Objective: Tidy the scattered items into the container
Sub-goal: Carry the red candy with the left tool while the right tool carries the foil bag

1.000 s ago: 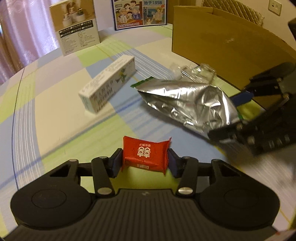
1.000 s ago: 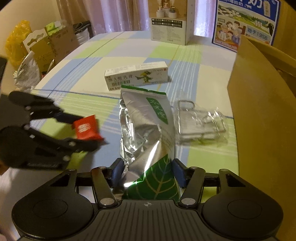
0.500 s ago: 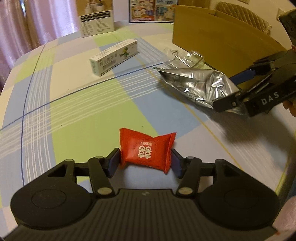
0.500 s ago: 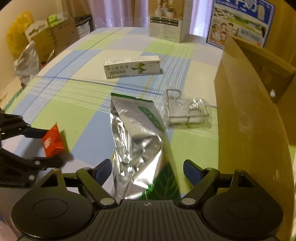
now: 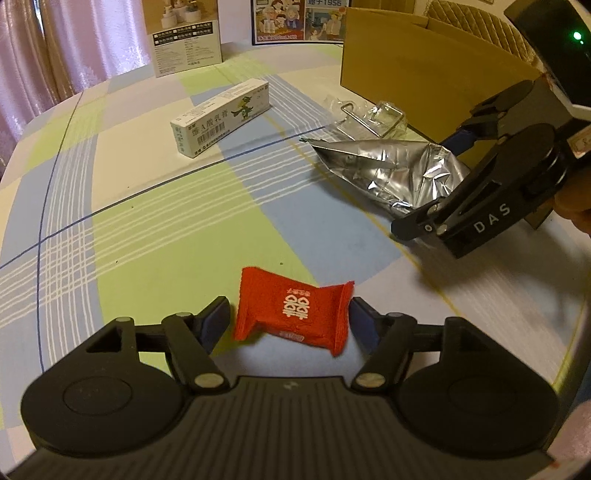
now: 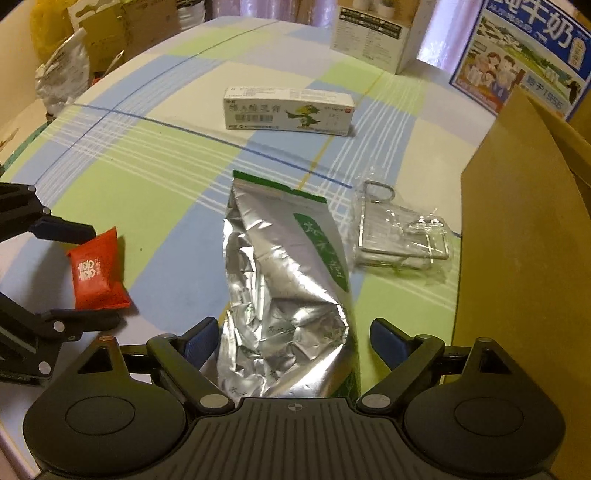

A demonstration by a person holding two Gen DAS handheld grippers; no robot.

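Observation:
A red candy packet [image 5: 295, 310] lies on the table between the open fingers of my left gripper [image 5: 290, 317]; it also shows in the right wrist view [image 6: 94, 271]. A silver foil bag [image 6: 284, 291] with a green label lies between the open fingers of my right gripper [image 6: 291, 338], and shows in the left wrist view [image 5: 391, 173]. The cardboard box [image 6: 524, 258] stands at the right. A white tube carton [image 6: 288, 110] and a wire rack in clear plastic [image 6: 402, 236] lie further out.
A white product box [image 5: 184, 33] and a picture carton [image 5: 295, 16] stand at the table's far edge. Bags and boxes [image 6: 62, 66] sit beyond the table's left edge. The tablecloth [image 5: 147, 221] is checked blue, green and cream.
Both grippers have opened and pulled back. The red packet and the foil bag, gripped a second ago, now lie loose on the table.

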